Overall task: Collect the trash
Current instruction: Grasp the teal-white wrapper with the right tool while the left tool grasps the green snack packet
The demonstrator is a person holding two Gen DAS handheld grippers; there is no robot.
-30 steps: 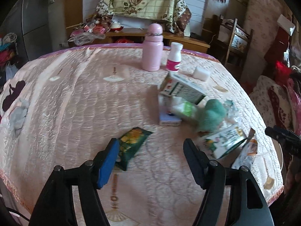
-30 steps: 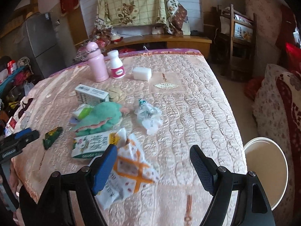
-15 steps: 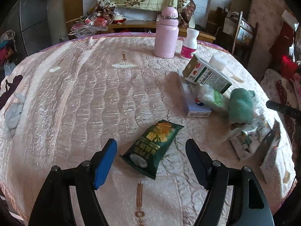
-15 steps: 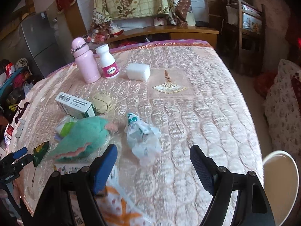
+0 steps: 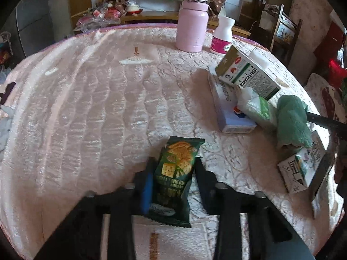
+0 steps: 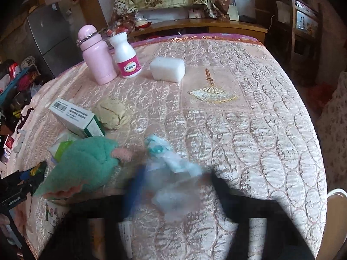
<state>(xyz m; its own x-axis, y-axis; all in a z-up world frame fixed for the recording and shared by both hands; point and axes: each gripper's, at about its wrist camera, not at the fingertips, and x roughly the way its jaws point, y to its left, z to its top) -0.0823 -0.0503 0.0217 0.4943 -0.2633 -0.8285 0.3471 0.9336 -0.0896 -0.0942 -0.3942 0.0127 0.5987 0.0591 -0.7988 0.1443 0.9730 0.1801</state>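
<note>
Since the earlier frame, the left gripper (image 5: 173, 181) has been advanced and closed onto the dark green cracker packet (image 5: 175, 173), now clenched between its fingers for lifting. The crumpled clear plastic wrapper (image 6: 173, 179) is straddled by the blurred right gripper (image 6: 173, 184); whether it is gripped cannot be told.

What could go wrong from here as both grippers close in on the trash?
The left gripper has the green cracker packet only by its lower half, so the packet may sag or slip out. The right gripper, blurred in motion, straddles the crumpled plastic wrapper right beside the green plush toy and could snag that too.
</note>
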